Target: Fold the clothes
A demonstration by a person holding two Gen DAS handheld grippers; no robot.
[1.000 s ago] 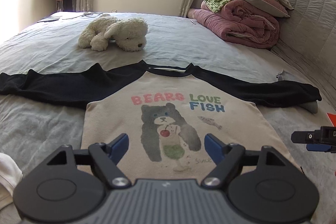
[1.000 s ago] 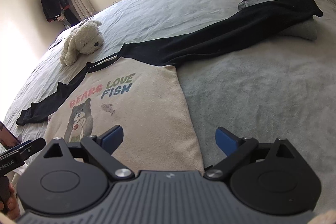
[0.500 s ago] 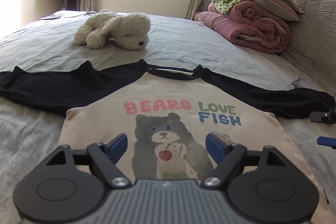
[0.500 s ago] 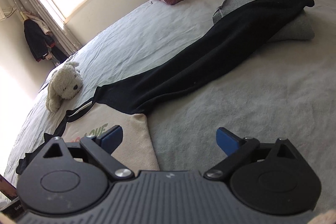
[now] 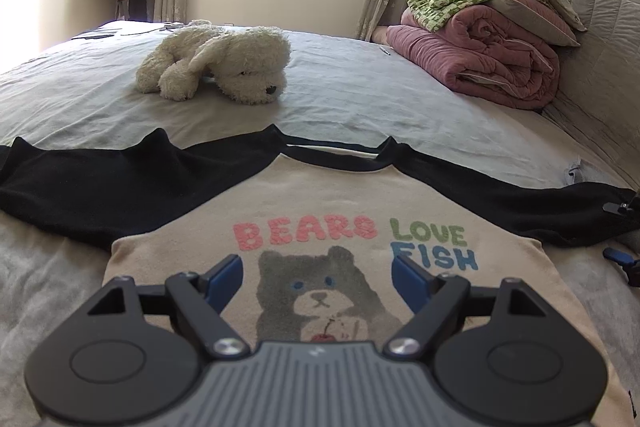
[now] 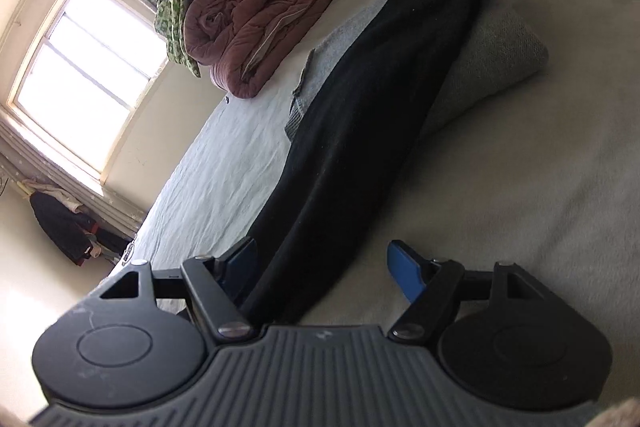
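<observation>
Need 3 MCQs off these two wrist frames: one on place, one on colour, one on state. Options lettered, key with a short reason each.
1. Where does the plush dog lie?
A. on the bed beyond the shirt's collar
B. on the folded quilts
C. on the shirt's print

2. What colour are the sleeves of the shirt?
A. beige
B. black
C. pink

3. How is the right sleeve?
A. folded over the chest
B. rolled into a ball
C. stretched out flat, between the right gripper's closing jaws

Key: 1 A, dog sits past the neckline. 2 B, both sleeves black. 3 C, it runs straight across the bed.
</observation>
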